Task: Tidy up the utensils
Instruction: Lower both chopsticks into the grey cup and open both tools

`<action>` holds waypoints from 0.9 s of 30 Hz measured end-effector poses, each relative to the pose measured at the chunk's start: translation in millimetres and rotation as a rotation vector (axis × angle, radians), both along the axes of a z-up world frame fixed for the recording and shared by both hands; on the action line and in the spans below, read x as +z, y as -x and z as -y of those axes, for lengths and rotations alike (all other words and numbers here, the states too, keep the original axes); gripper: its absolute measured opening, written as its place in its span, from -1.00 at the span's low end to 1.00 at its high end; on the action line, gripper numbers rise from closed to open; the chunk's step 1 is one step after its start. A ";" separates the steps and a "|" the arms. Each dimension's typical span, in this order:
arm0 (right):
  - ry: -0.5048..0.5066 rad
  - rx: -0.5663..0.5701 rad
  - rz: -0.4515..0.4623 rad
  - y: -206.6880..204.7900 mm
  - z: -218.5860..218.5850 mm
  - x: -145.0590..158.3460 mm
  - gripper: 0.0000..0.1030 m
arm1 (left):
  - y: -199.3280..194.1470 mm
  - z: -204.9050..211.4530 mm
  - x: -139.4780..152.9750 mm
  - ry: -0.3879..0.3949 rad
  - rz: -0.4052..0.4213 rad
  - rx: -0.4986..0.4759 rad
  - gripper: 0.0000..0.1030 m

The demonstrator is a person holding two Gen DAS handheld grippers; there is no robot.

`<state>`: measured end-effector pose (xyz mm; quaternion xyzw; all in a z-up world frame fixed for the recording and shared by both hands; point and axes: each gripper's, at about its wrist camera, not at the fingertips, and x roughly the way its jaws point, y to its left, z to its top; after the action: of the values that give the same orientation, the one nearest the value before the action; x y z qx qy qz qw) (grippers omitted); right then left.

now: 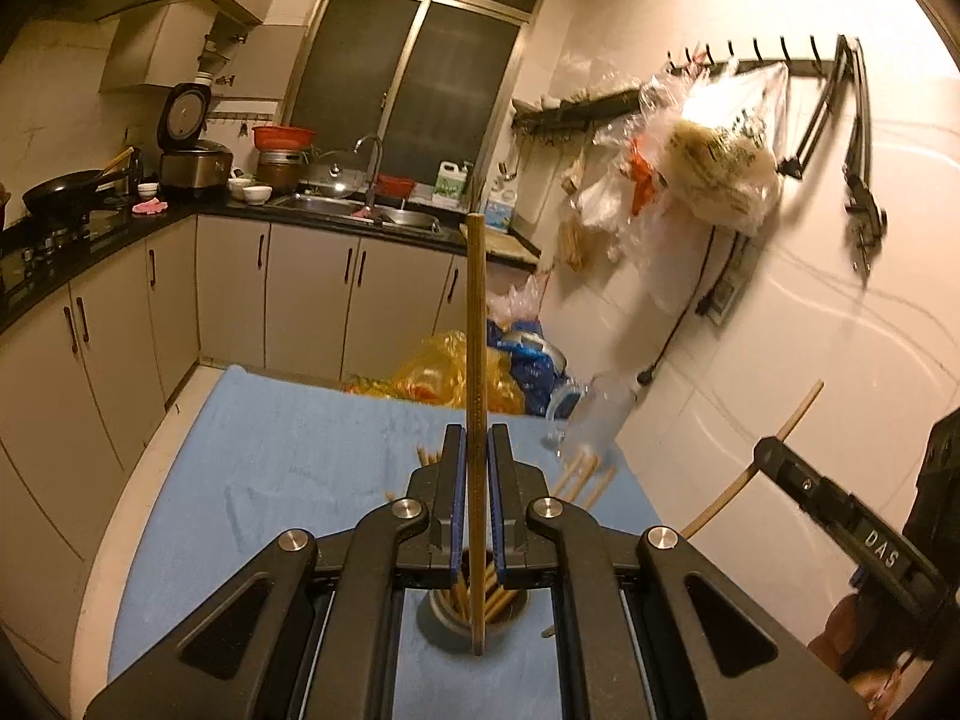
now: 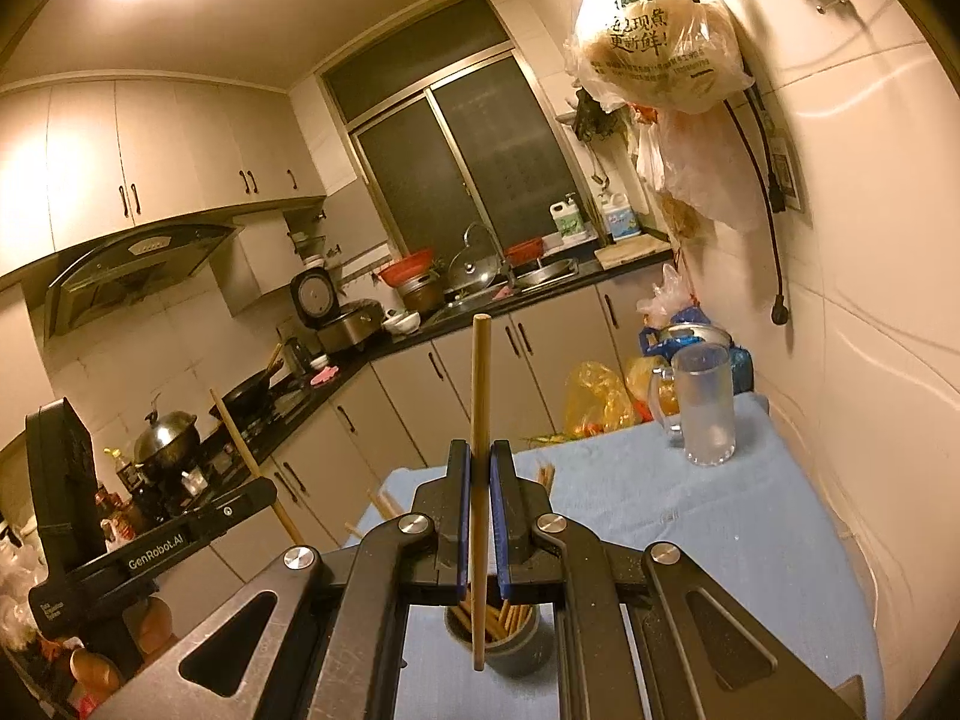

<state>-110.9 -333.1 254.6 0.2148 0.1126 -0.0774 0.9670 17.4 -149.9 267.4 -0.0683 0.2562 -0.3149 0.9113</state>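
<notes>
Your left tool and right tool each clamp one chopstick above the part-filled cup; loose sticks wait beyond.

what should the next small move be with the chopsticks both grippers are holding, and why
Probably lower the left gripper so its brown wooden chopstick drops tip-first into the dark round holder cup below. Its jaws are shut on the stick, which stands nearly upright over the cup already holding other chopsticks. The right gripper holds its light wooden chopstick the same way and could follow.
</notes>
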 end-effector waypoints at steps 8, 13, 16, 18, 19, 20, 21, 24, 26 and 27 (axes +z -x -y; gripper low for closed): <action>0.037 -0.049 0.009 -28.8 -0.7 -3.5 -0.86 | -22.9 9.9 -16.0 0.032 -0.017 0.032 -0.87; 0.030 -0.055 -0.022 -44.4 3.1 -20.0 -0.86 | -31.7 18.6 -36.5 0.029 -0.032 0.035 -0.87; 0.016 -0.047 -0.046 -51.4 4.7 -30.7 -0.86 | -35.6 21.4 -48.1 0.026 -0.053 0.031 -0.87; 0.015 -0.042 -0.056 -53.3 3.9 -36.4 -0.86 | -35.9 21.0 -54.2 0.024 -0.057 0.032 -0.87; 0.016 -0.041 -0.058 -53.6 3.5 -38.3 -0.86 | -36.2 20.7 -56.3 0.024 -0.057 0.031 -0.87; 0.017 -0.040 -0.060 -53.9 2.7 -40.1 -0.86 | -36.6 20.6 -57.9 0.023 -0.057 0.030 -0.87; 0.016 -0.038 -0.064 -54.6 2.5 -42.8 -0.86 | -36.5 21.2 -59.7 0.021 -0.057 0.028 -0.87; 0.010 -0.030 -0.079 -56.7 1.7 -49.7 -0.86 | -35.3 22.2 -63.4 0.014 -0.050 0.025 -0.87; 0.007 -0.026 -0.086 -58.9 1.0 -53.8 -0.86 | -34.4 23.0 -66.7 0.008 -0.046 0.024 -0.87; 0.008 -0.024 -0.090 -59.8 0.9 -55.1 -0.86 | -33.7 23.9 -66.9 0.005 -0.045 0.024 -0.87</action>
<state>-51.1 -334.0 199.5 0.2086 0.1530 -0.0990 0.9609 51.1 -173.9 200.6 -0.0809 0.2749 -0.3029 0.9089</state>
